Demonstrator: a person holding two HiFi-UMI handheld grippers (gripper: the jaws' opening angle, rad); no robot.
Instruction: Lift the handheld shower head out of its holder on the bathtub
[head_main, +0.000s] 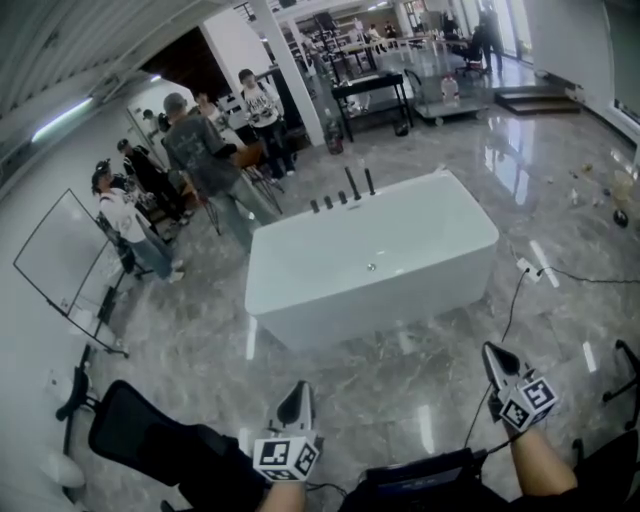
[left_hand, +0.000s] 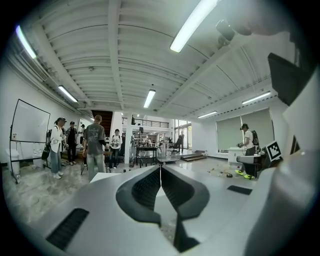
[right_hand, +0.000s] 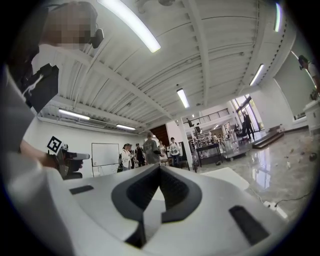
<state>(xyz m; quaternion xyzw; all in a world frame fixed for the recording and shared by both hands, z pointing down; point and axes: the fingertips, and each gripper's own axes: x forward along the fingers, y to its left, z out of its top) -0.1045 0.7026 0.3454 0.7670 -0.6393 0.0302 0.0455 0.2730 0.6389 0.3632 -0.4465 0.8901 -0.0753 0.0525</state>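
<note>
A white freestanding bathtub (head_main: 400, 262) stands on the grey marble floor in the middle of the head view. Along its far rim rise several dark fittings (head_main: 342, 197). The tall slanted one (head_main: 352, 183) looks like the handheld shower head in its holder, though it is too small to be sure. My left gripper (head_main: 297, 396) and right gripper (head_main: 493, 358) are held low at the bottom of the view, well short of the tub and apart from it. Both are shut on nothing: the left gripper (left_hand: 160, 167) and the right gripper (right_hand: 160, 166) each show their jaws meeting at the tip.
Several people (head_main: 205, 150) stand behind the tub at the back left. A whiteboard on a stand (head_main: 62, 252) is at the left, a black table (head_main: 372, 92) at the back. A power strip and cable (head_main: 530, 270) lie right of the tub. A black chair (head_main: 140, 432) is near my left.
</note>
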